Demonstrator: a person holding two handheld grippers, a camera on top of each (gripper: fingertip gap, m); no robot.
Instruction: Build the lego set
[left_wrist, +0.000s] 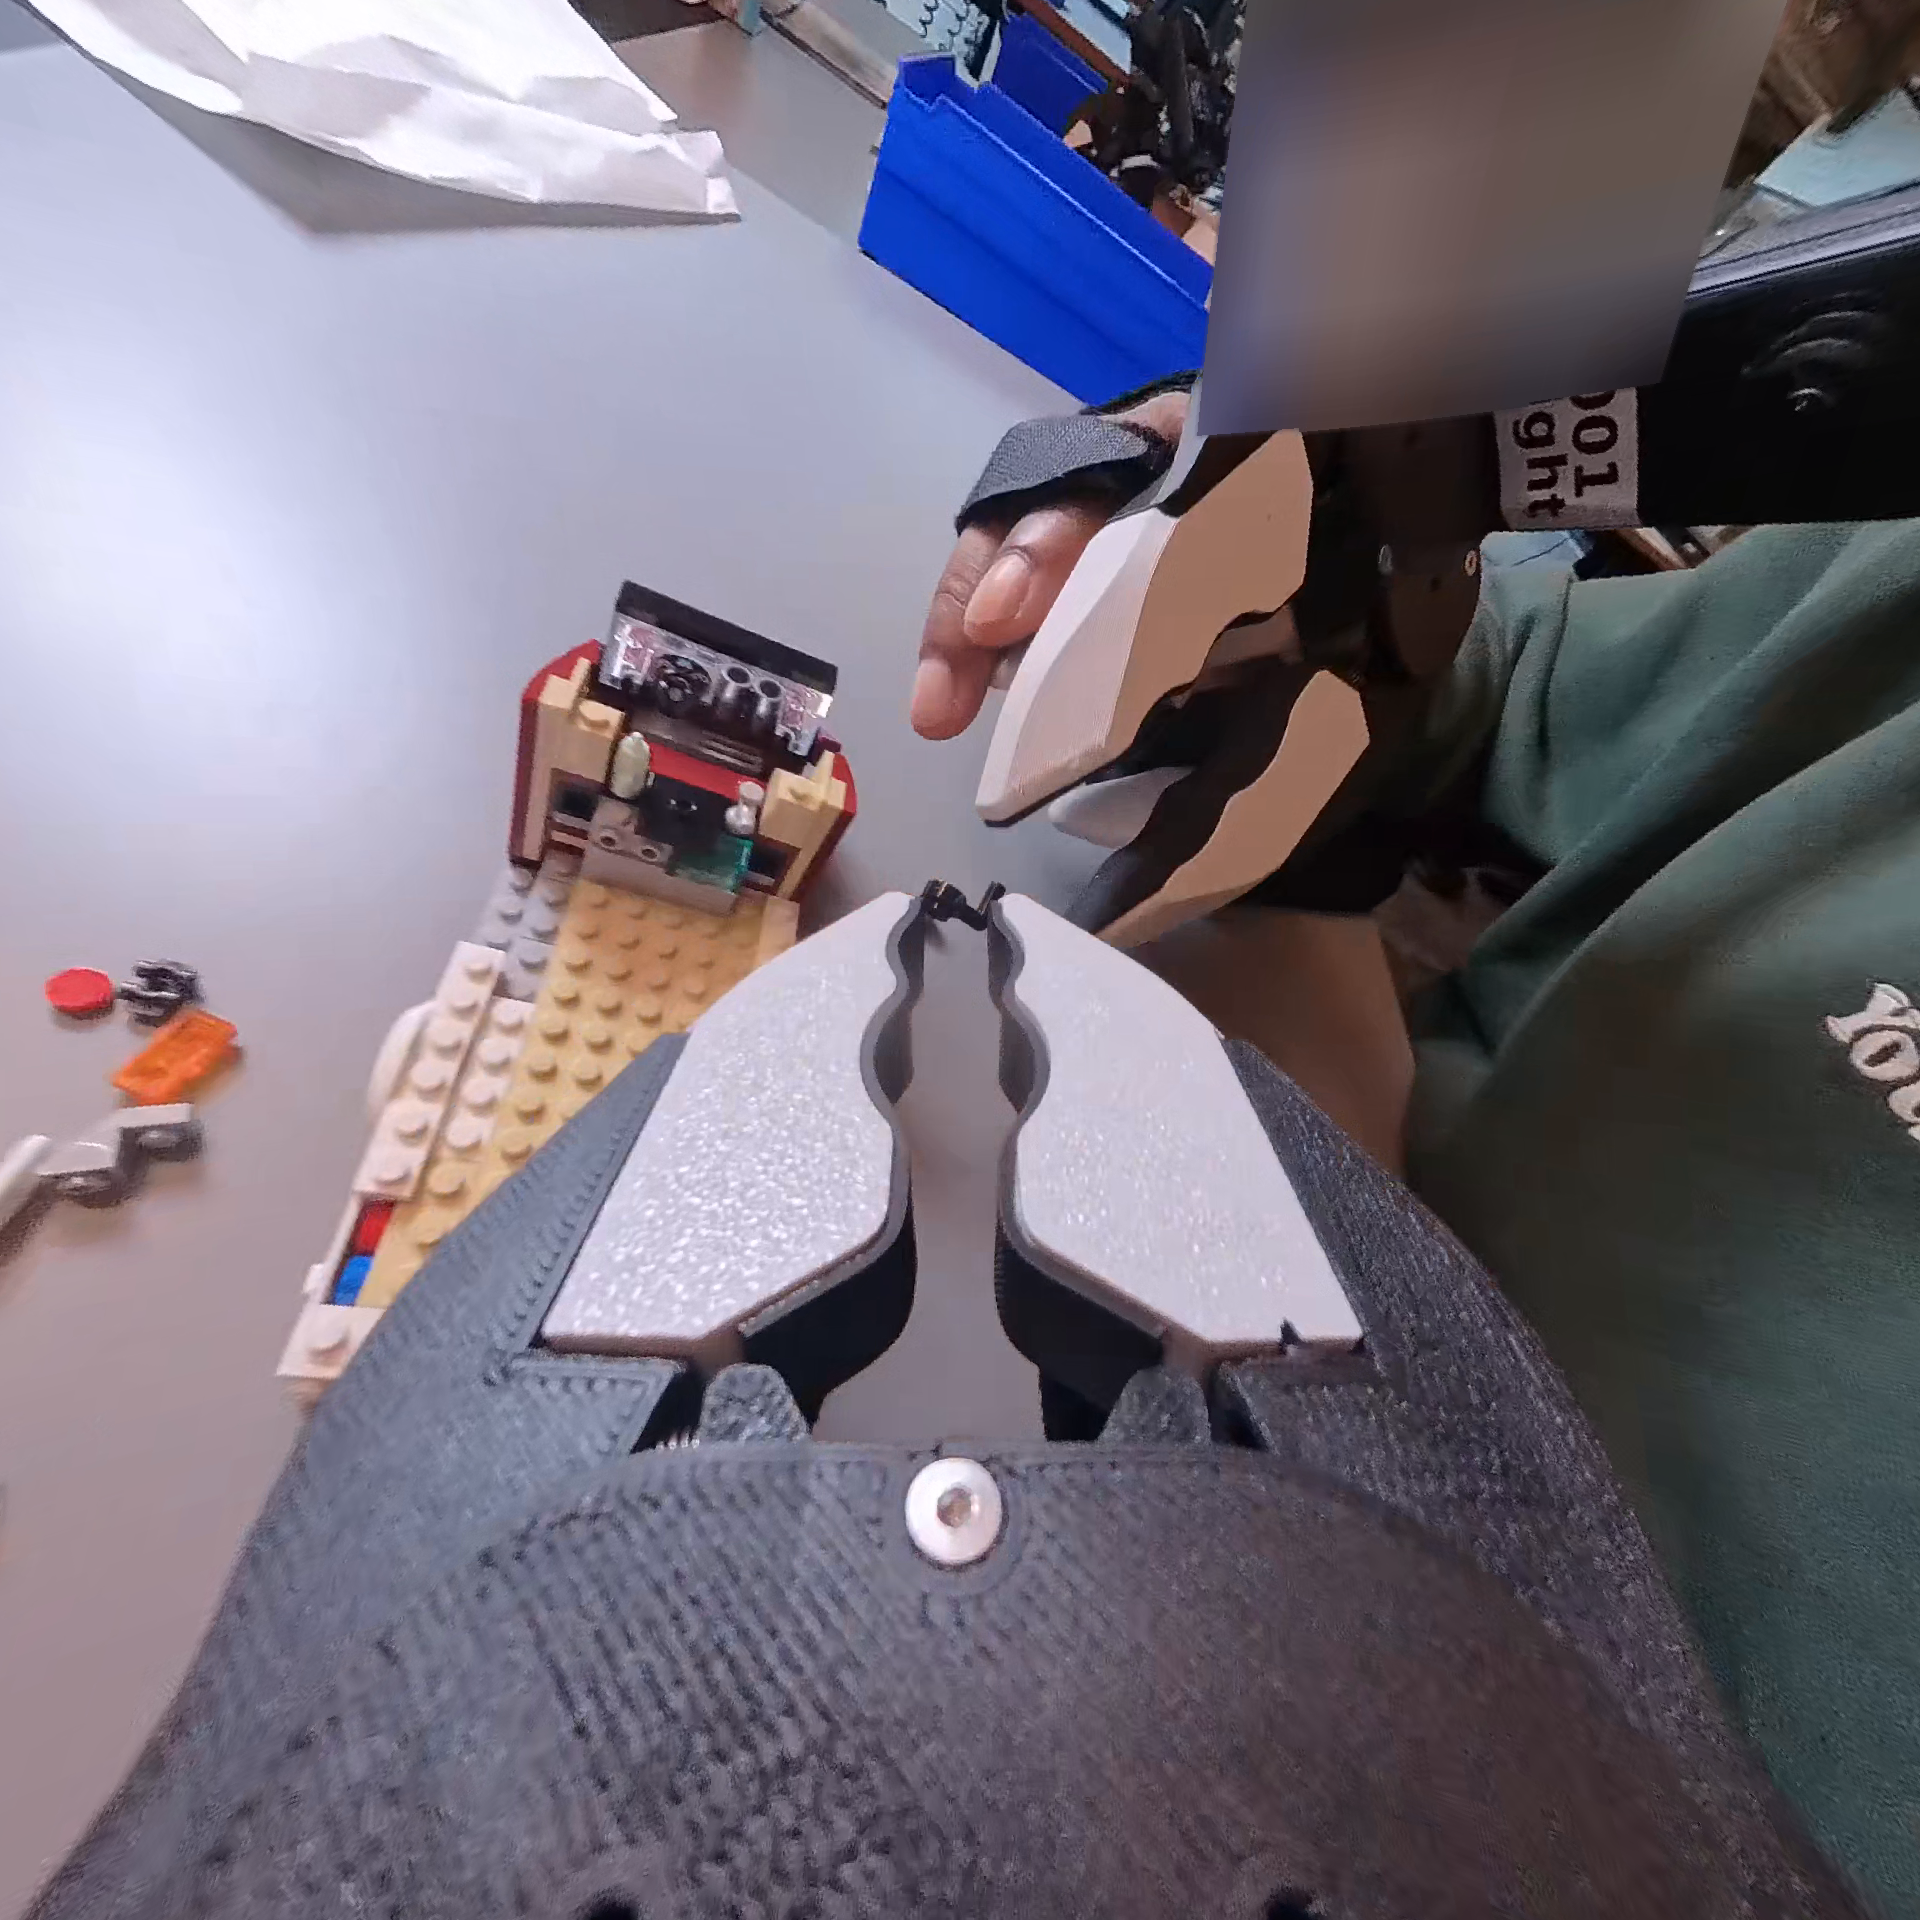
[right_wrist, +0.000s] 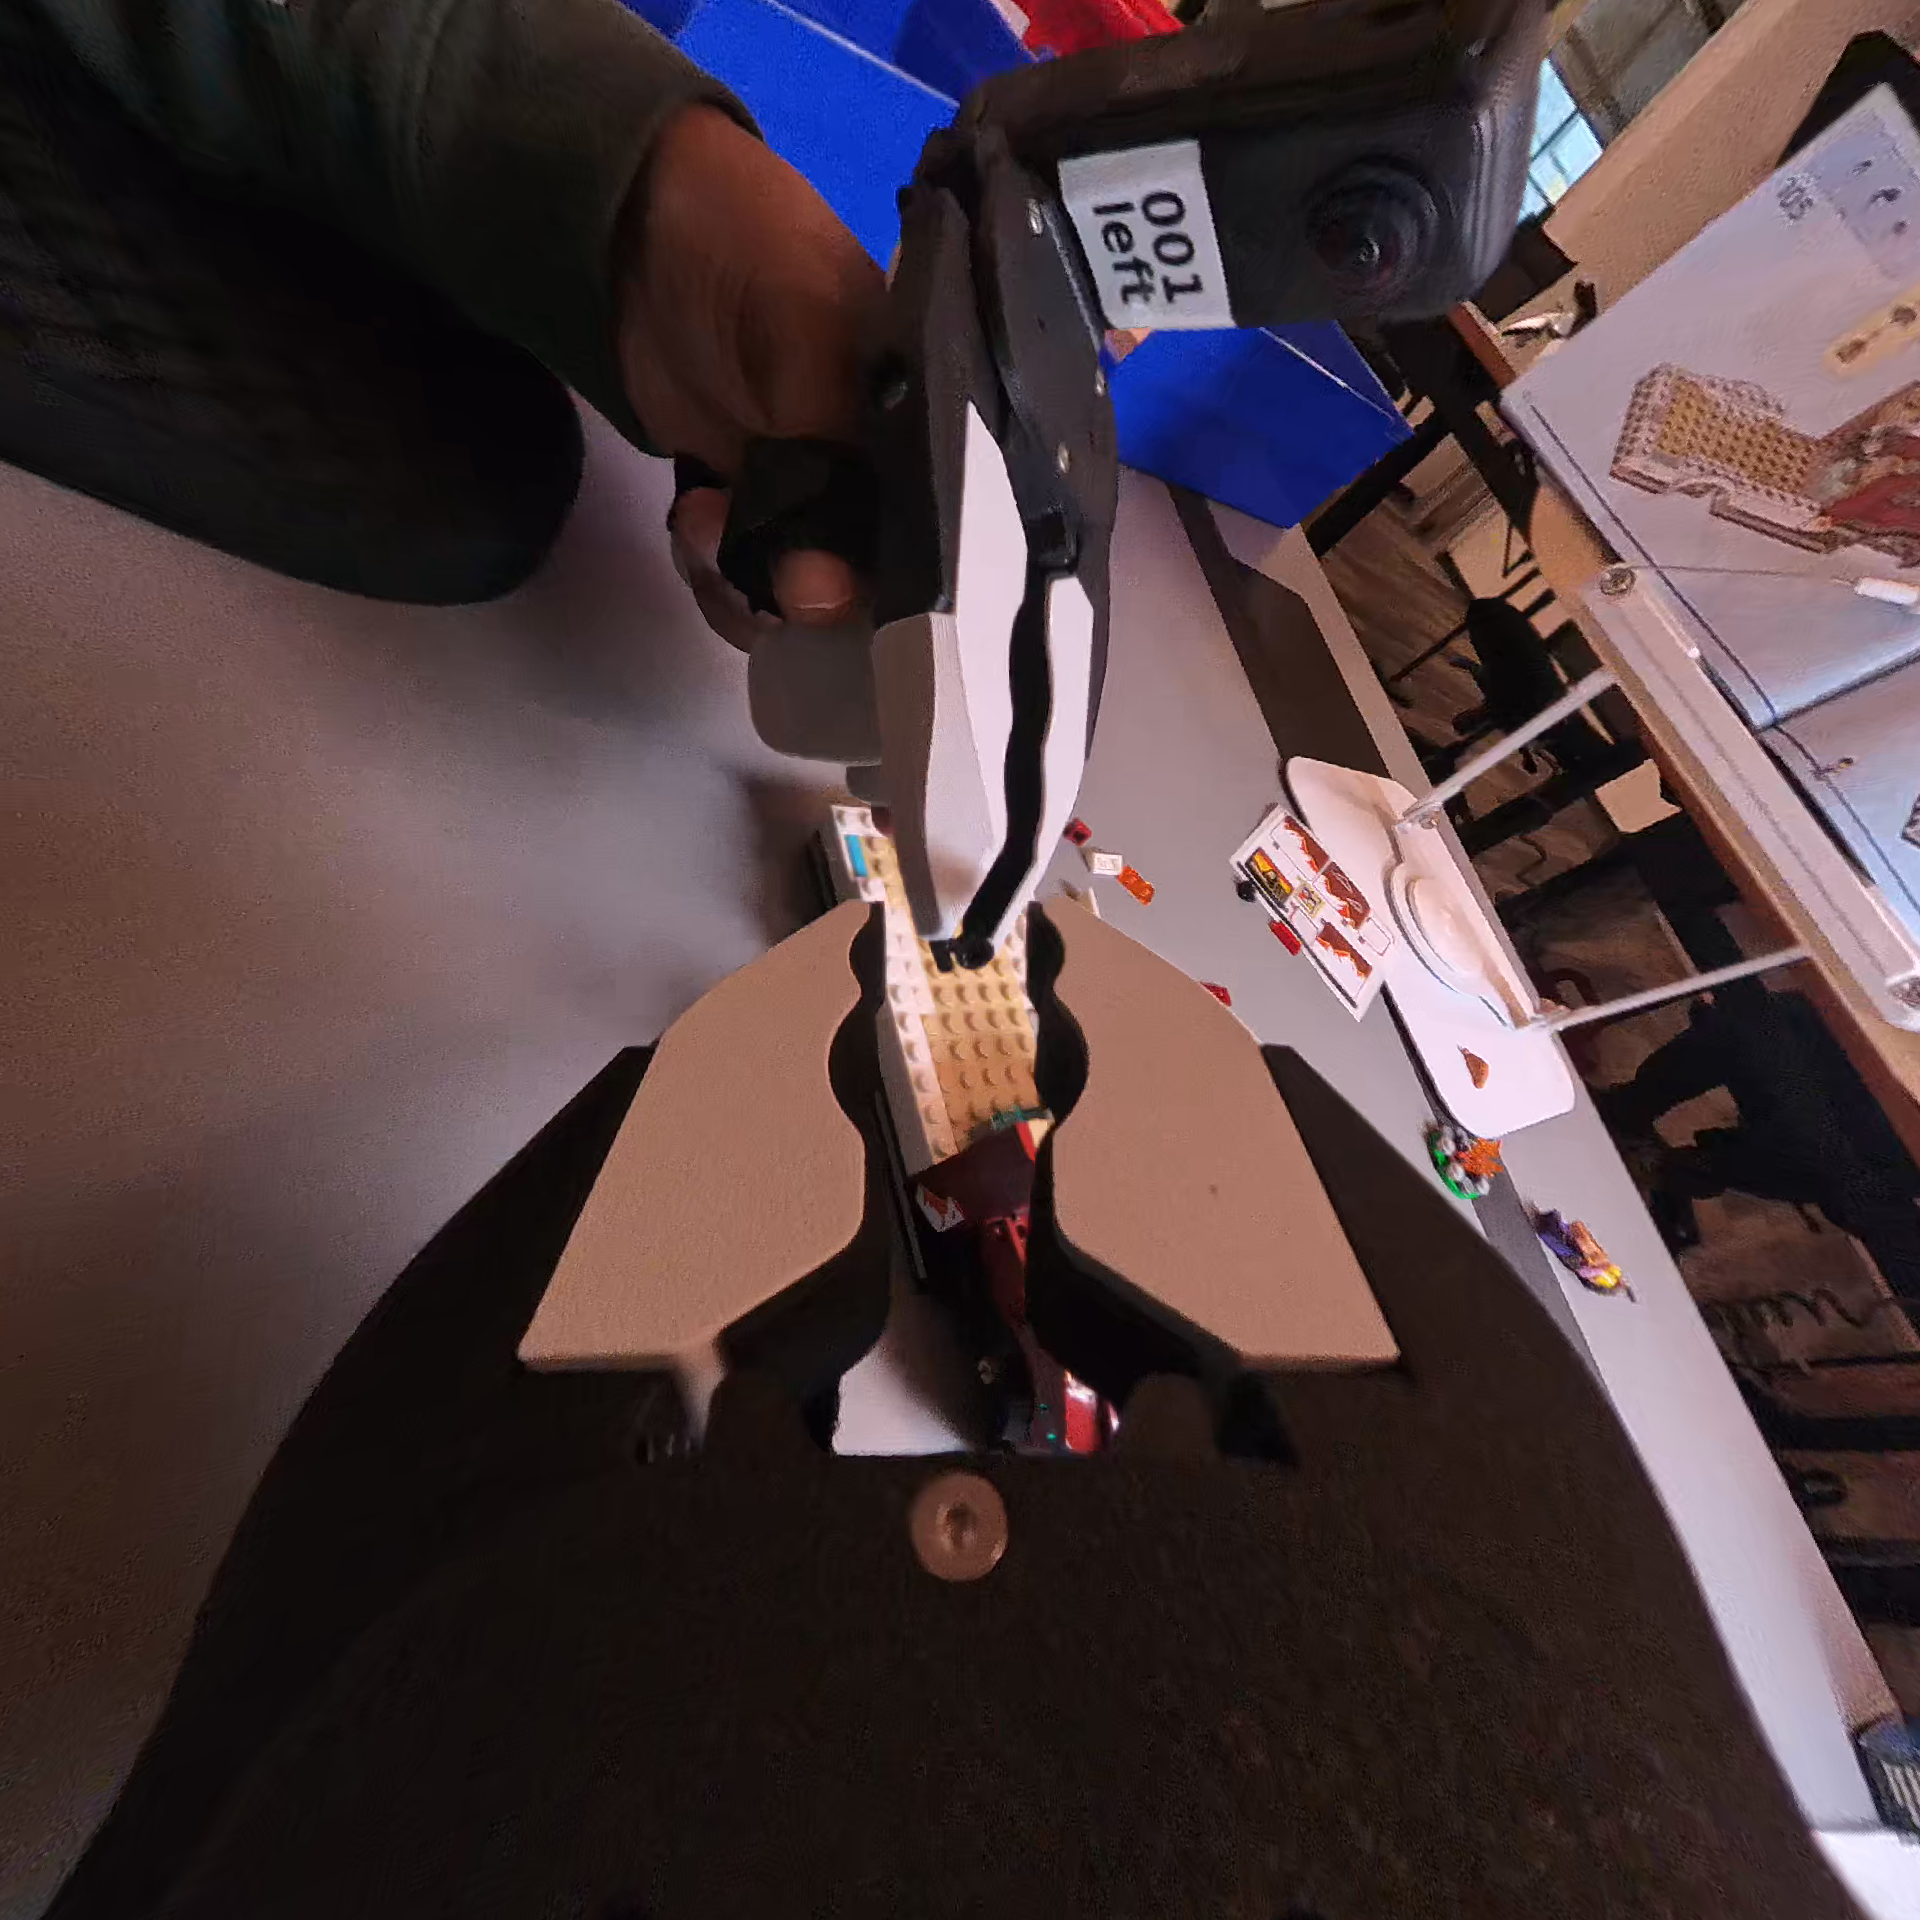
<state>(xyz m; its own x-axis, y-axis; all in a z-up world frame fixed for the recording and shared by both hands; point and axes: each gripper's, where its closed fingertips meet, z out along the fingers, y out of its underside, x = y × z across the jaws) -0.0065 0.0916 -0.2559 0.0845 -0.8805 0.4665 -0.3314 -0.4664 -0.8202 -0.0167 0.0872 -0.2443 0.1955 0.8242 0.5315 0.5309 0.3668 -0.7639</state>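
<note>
Now | left gripper (left_wrist: 961, 896) pinching small black piece (left_wrist: 954, 900) | right gripper (right_wrist: 951, 925) parted above lego build (right_wrist: 961, 1039)

We see a grey table (left_wrist: 312, 436) filling most of both views. At twelve o'clock stands a blue bin (left_wrist: 997, 208); at eleven lies white paper (left_wrist: 416, 94). In the right wrist view, a dark patterned floor (right_wrist: 1714, 1247) runs past the table's three o'clock edge.
</note>
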